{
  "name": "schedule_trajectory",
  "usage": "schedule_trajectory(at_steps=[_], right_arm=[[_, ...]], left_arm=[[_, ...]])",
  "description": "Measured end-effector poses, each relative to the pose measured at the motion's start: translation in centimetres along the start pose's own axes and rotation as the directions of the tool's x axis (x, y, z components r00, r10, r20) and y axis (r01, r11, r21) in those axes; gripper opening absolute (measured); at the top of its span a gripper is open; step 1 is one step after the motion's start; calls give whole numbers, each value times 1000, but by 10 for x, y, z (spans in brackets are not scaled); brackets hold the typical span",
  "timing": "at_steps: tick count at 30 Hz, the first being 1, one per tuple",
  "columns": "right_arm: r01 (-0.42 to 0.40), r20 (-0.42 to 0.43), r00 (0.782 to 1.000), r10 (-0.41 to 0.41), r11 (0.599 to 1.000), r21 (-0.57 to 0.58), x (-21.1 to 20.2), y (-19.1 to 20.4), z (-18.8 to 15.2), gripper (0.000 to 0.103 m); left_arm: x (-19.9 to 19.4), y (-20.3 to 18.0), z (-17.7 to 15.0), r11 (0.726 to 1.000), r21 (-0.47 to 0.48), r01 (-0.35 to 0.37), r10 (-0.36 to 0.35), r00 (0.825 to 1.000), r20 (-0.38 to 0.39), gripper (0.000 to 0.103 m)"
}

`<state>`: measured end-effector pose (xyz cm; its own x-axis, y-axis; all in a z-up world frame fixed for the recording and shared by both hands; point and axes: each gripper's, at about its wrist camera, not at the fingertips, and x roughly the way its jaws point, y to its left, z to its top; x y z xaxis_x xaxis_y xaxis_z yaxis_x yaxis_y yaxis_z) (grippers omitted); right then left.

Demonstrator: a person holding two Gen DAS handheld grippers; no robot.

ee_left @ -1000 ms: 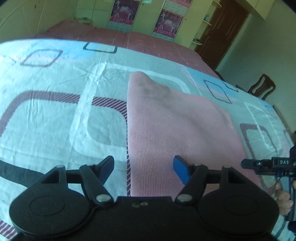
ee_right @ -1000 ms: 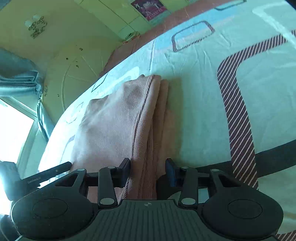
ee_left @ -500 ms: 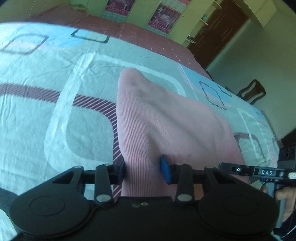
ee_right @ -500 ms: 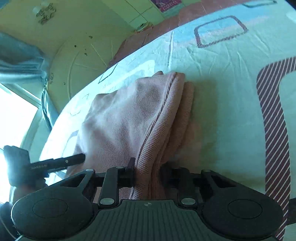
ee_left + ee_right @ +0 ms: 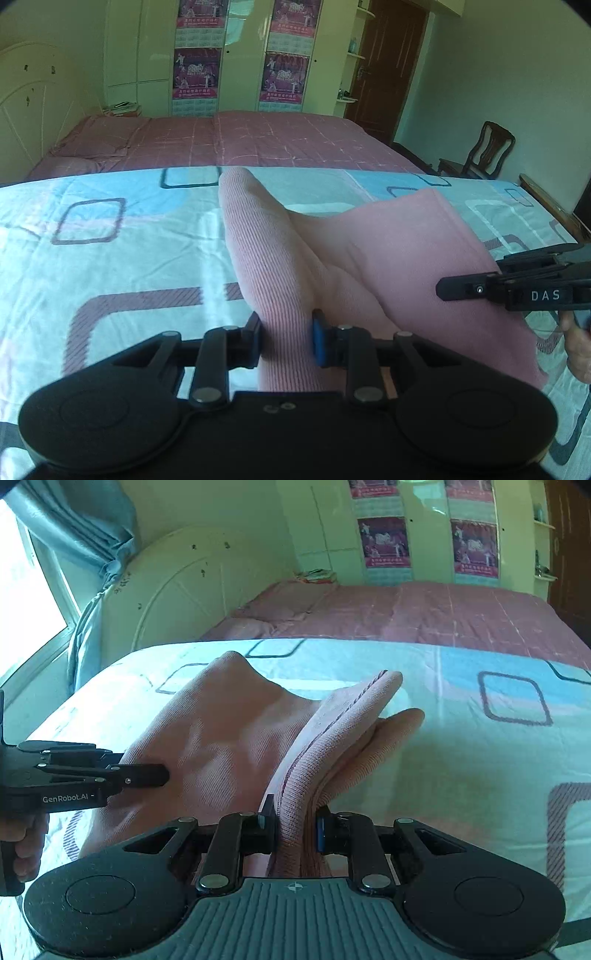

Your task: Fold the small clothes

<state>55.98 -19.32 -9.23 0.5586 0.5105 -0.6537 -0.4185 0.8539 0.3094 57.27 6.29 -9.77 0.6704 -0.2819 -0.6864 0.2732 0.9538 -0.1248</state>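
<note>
On the near edge of the bed point(image 5: 110, 258), both sets of jaws are closed on the same pink knit garment point(image 5: 369, 258). The left gripper point(image 5: 286, 338) pinches a single ribbed layer at the garment's near left corner, and the right gripper point(image 5: 293, 827) clamps a thicker stack of layers with a stitched hem at the near right corner. Between the two grips the cloth sags in a shallow valley, while its far corners stand up off the patterned bedsheet point(image 5: 480, 757).

The step in hand looks like carrying the near edge over toward the far edge to make a fold. To do it well, the person should probably keep both grippers level and spread apart so the sag pulls flat, move them together, and lower the edge squarely onto the far edge before letting go. Uneven height would likely skew the crease, and the right-hand stack could slip apart.
</note>
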Motion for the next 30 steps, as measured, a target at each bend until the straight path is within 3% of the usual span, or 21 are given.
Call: schedule_trajectory(at_steps=[9,12,14,15,16,19,20,22,23,24,26,28,30], right_arm=[[-83,-55,995,84,996,14,92,109,0,18],[18,-134,991,-10,998,61,128,108,-16,19],[-6,-128,991,35,975,221,133,80,-30,18],[-16,-121,991,52,960,280,133,73,-31,19],[-20,-117,991,59,949,314,133,68,-31,19],[-1,-122,992,37,958,286,135,73,-27,19],[7,-125,992,29,960,280,135,78,-27,19],[18,-128,992,18,962,272,135,81,-25,19],[23,-129,992,12,964,265,134,83,-26,20],[27,-131,991,7,966,259,132,84,-28,20],[42,-135,991,-7,965,260,128,83,-28,28],[99,-104,992,-75,963,251,114,83,-26,36],[139,-70,989,-127,968,208,105,88,-22,36]], left_arm=[[-42,123,-37,994,-81,-74,69,995,-66,25],[-25,151,-60,989,-134,-58,42,992,-117,37],[-23,165,-70,975,-219,-25,7,997,-82,48],[-23,168,-72,972,-234,-28,12,997,-72,57],[-23,169,-73,971,-237,-33,18,998,-63,59],[-27,172,-77,967,-255,-25,15,999,-40,64],[-32,173,-77,967,-252,-24,17,999,-28,63],[-51,174,-79,975,-219,-24,31,999,31,45],[-58,172,-77,981,-192,-15,26,998,53,30],[-64,168,-75,988,-155,-12,23,997,72,24],[-67,157,-67,998,-62,11,-6,997,79,24],[-62,146,-63,1000,17,17,-18,998,59,24],[-50,135,-65,996,84,17,-18,1000,12,26]])
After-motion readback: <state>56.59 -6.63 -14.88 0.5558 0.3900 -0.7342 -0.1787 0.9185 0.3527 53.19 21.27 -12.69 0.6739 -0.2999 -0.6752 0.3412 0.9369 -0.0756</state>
